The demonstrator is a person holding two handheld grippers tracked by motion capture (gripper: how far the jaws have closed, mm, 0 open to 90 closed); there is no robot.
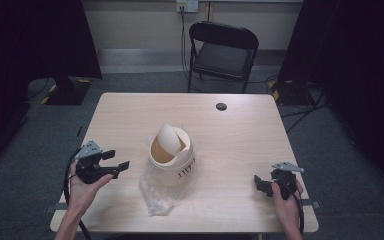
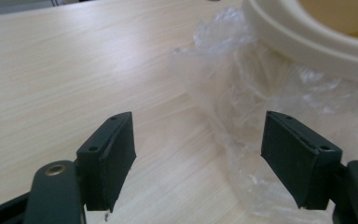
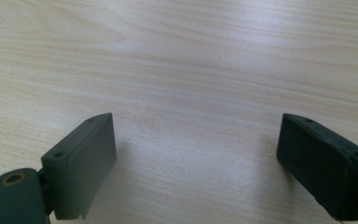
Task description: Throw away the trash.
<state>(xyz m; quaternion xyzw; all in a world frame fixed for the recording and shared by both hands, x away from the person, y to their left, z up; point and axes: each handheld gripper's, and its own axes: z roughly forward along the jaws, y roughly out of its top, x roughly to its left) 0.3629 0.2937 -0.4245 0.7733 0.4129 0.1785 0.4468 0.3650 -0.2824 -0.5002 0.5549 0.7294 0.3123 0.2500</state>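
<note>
Left gripper [image 2: 198, 154], in my left hand [image 1: 82, 190], hovers jaws wide beside the clear plastic bag [image 2: 270, 107] under the cream bin [image 1: 172, 152] at table [image 1: 130, 115] centre. Right gripper [image 3: 196, 163] (jaws also spread) sits over bare wood. Bin lettering is unreadable.
</note>
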